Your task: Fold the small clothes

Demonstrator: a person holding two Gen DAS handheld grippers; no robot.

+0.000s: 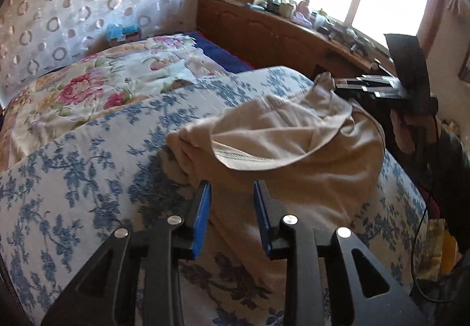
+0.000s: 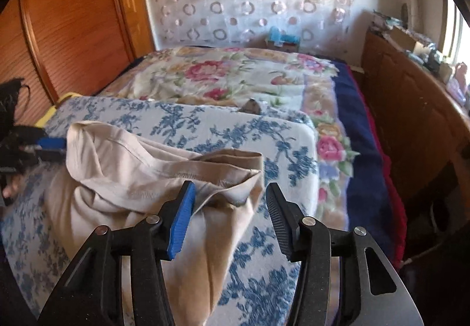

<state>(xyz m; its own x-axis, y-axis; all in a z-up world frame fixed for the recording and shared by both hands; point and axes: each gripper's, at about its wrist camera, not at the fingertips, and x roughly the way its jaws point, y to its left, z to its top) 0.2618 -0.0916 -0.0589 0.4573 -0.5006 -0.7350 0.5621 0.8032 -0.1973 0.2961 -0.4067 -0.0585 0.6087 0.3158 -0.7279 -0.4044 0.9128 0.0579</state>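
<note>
The clutter on the wooden ledge (image 1: 293, 29) is being rendered too small and overexposed to be identified. Much of the beige garment (image 2: 152, 176) is being hidden under its own folds, and its near end is being covered by the right hand-held gripper (image 2: 230, 193). The bed (image 2: 264, 132) is being cut off by the picture's lower edge.
</note>
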